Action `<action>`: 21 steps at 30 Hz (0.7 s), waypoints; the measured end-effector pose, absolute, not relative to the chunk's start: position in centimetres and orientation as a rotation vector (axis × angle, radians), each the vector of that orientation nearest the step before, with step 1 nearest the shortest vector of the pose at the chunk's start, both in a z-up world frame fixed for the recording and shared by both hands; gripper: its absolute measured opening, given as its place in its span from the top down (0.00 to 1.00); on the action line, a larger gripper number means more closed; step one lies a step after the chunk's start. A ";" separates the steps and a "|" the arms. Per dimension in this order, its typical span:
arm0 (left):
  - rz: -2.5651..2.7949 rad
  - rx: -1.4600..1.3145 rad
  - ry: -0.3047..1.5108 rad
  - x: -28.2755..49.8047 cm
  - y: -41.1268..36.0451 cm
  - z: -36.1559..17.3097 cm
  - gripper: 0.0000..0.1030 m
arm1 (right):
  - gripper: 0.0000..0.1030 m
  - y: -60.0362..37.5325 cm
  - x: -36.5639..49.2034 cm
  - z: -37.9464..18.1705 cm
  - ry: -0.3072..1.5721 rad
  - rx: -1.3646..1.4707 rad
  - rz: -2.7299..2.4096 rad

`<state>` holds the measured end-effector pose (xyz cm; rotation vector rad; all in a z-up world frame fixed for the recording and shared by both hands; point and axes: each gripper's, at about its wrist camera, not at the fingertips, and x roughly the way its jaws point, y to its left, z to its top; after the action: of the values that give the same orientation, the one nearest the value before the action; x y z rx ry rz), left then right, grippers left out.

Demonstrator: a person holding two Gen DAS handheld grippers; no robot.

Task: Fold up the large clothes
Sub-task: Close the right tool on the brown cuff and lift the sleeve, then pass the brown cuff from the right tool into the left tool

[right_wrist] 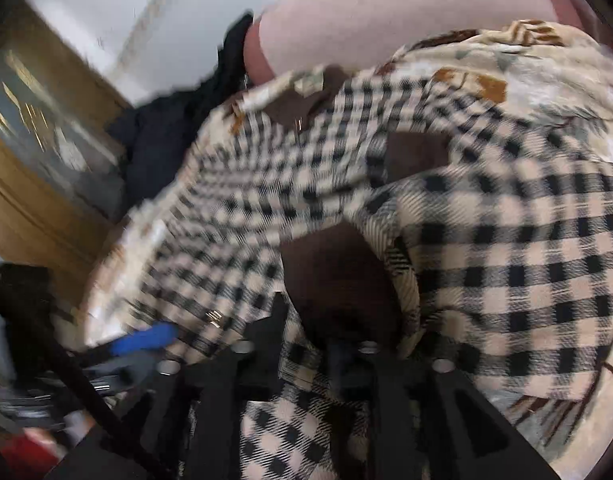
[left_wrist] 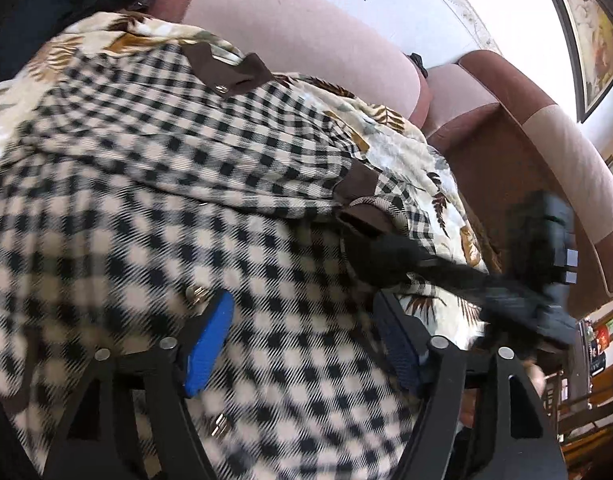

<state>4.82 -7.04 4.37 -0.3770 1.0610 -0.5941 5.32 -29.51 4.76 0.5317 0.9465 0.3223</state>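
Covering a leaf-print blanket (left_wrist: pixel 406 152), the checked garment (left_wrist: pixel 154 184) nears dark clothes (right_wrist: pixel 154 140).

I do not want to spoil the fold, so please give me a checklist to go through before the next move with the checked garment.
1. Left claw open around the checked garment: ok, blue pads apart with cloth between them.
2. Right claw gripping the garment: cannot tell, cloth covers the fingertips.
3. Garment lies flat: not ok, it is bunched and creased.
4. Garment rests on the leaf-print blanket, over the sofa: ok.
5. Dark clothes lie apart from the garment: cannot tell, the edge is blurred.
6. Pictures sharp enough to judge: not ok, both are motion-blurred.
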 end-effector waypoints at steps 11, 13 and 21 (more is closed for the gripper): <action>-0.772 -0.503 1.106 8.0 -14.1 2.7 0.26 | 0.58 -38.2 3.4 6.2 0.836 0.739 0.138; -0.785 -0.475 1.073 7.6 -14.8 3.2 0.24 | 0.58 -38.8 3.4 6.3 0.835 0.749 0.130; -0.692 -0.324 1.116 8.7 -17.6 1.8 0.25 | 0.58 -38.5 4.1 6.3 0.844 0.706 0.128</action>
<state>8.71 -17.62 1.83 -0.3242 1.1158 -0.6919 4.08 -38.50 6.27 0.7055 0.8435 0.1279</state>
